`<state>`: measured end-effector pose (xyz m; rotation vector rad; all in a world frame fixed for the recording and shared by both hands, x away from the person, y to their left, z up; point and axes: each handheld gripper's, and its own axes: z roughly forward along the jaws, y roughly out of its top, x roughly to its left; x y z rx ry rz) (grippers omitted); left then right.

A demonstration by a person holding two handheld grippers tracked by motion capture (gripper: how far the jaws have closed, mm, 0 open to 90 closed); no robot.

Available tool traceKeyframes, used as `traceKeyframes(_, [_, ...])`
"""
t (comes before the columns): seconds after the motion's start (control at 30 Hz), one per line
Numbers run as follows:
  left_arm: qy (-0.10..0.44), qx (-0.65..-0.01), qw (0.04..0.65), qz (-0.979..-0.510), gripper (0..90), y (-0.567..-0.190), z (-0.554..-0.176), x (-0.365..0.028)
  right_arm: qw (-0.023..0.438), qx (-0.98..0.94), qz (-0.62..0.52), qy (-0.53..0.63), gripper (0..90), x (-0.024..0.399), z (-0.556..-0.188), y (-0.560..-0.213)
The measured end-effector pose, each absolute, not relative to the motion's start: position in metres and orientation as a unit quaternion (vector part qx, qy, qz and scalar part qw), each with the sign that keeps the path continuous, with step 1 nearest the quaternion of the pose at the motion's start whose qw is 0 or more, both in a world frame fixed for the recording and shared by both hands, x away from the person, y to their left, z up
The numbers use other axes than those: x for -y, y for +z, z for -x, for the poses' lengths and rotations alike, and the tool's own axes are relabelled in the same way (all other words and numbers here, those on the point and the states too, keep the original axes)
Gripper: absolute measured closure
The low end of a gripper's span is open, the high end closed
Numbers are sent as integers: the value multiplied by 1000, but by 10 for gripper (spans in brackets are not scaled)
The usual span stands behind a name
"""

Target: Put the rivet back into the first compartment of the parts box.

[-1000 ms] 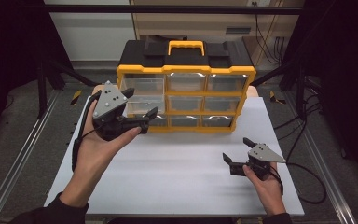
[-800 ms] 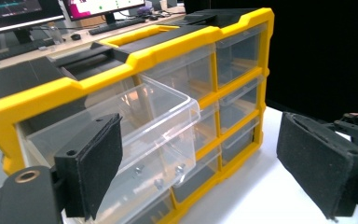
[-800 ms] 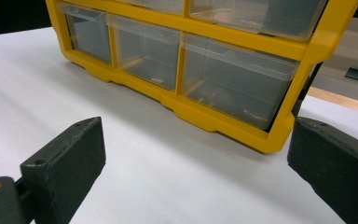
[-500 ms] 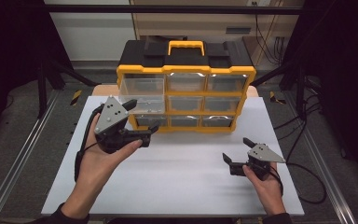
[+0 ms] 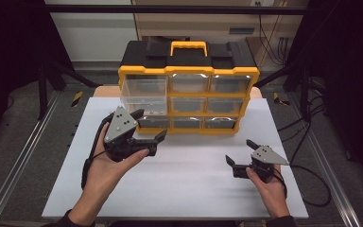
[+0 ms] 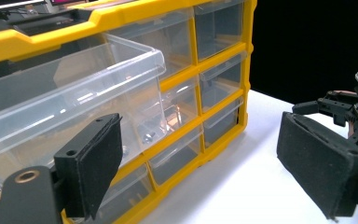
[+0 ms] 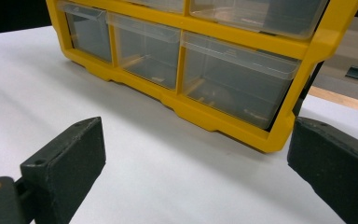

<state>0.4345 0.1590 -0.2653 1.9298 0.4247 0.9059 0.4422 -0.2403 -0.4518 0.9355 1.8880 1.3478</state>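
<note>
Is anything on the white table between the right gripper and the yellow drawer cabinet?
No. In the right gripper view, bare white table runs from the open right gripper to the yellow cabinet with clear plastic drawers.

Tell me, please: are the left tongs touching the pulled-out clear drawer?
Apart. In the left gripper view the left tongs stand open with nothing between them, and the pulled-out drawer lies behind the left jaw, its front wall showing free.

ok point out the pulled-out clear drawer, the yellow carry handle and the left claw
pulled-out clear drawer (image 6: 74, 88), left gripper view, on its clear front wall
yellow carry handle (image 5: 188, 45), high view, on its top bar
left claw (image 5: 150, 126), high view, midway between its fingertips
</note>
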Motion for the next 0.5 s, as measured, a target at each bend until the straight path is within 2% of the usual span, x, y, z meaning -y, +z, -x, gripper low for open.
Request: traceKeyframes(0.5, [362, -178, 459, -792, 140, -281, -438, -159, 315, -717, -355, 511, 43, 240, -442, -452])
